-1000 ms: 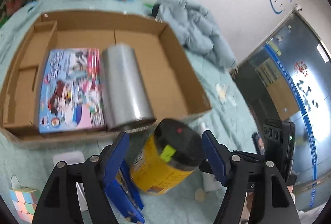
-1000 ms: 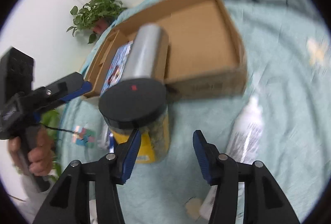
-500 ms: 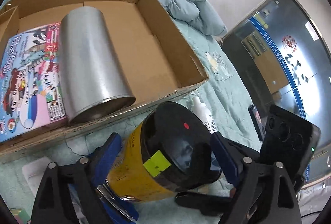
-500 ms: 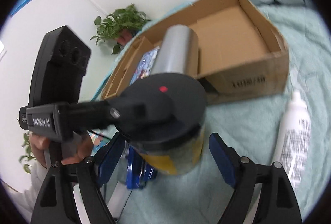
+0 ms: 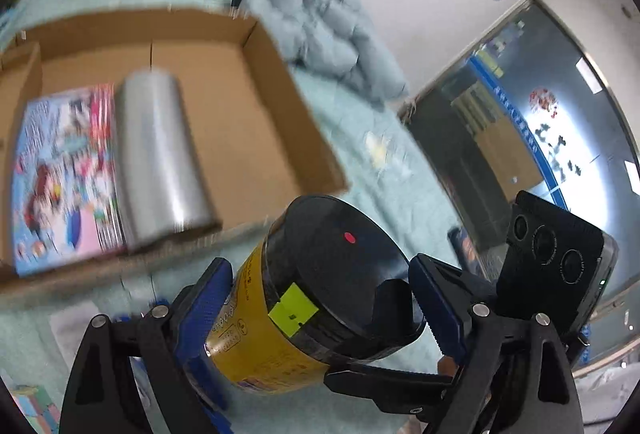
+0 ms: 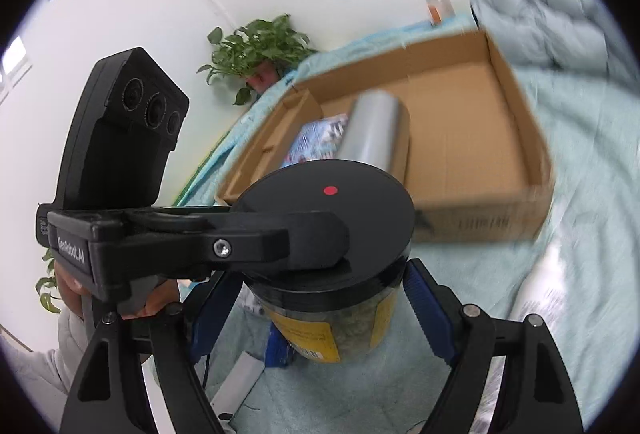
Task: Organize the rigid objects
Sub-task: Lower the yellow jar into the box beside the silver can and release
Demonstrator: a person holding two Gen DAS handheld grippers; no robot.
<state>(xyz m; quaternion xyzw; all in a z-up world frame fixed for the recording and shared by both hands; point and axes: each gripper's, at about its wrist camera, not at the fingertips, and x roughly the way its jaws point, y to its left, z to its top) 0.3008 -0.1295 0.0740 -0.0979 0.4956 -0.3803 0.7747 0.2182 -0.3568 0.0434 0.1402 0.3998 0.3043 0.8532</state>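
Yellow-labelled clear plastic jar with black lid [image 5: 320, 298] sits between both tools, near the cardboard box [image 5: 256, 105]. Left gripper [image 5: 324, 298] brackets it, blue pads at its sides; contact cannot be confirmed. Right gripper [image 6: 320, 302] stands wide around it. Silver metal cylinder [image 5: 156, 157] lies in the box, beside a colourful printed book [image 5: 60, 173].

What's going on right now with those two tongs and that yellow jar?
Both tongs, left and right, straddle the yellow jar; grip unclear. Jar upright, black lid on, outside the cardboard box. Silver cylinder already inside.
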